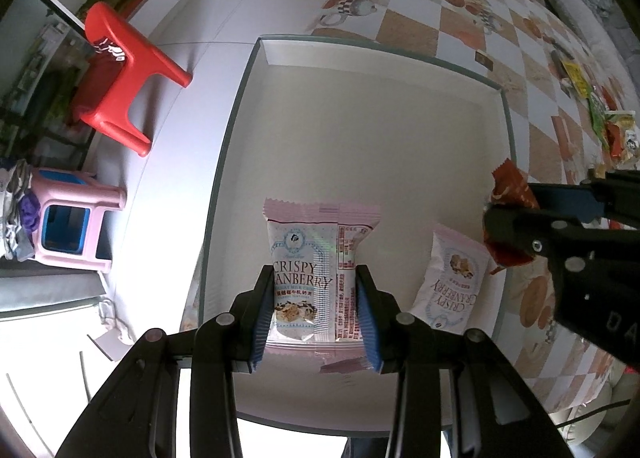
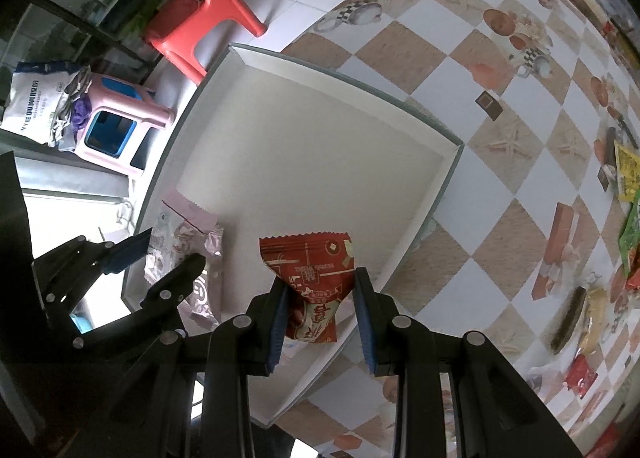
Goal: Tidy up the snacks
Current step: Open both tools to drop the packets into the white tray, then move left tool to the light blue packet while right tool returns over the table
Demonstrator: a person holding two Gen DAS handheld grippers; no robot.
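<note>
Left wrist view: the left gripper [image 1: 316, 302] pinches a pink cranberry crisp packet [image 1: 316, 270] between its blue pads over the white tray [image 1: 360, 117] on the checkered bench [image 1: 460, 17]. A second pink packet [image 1: 448, 286] lies in the tray near its right wall. A red stool [image 1: 124, 77] stands on the floor.

Right wrist view: the right gripper [image 2: 318, 310] holds a red snack packet [image 2: 312, 274] above the tray's [image 2: 320, 145] near corner; whether both pads press it cannot be told. More snacks [image 2: 628, 217] lie at the bench's [image 2: 460, 105] right side.
</note>
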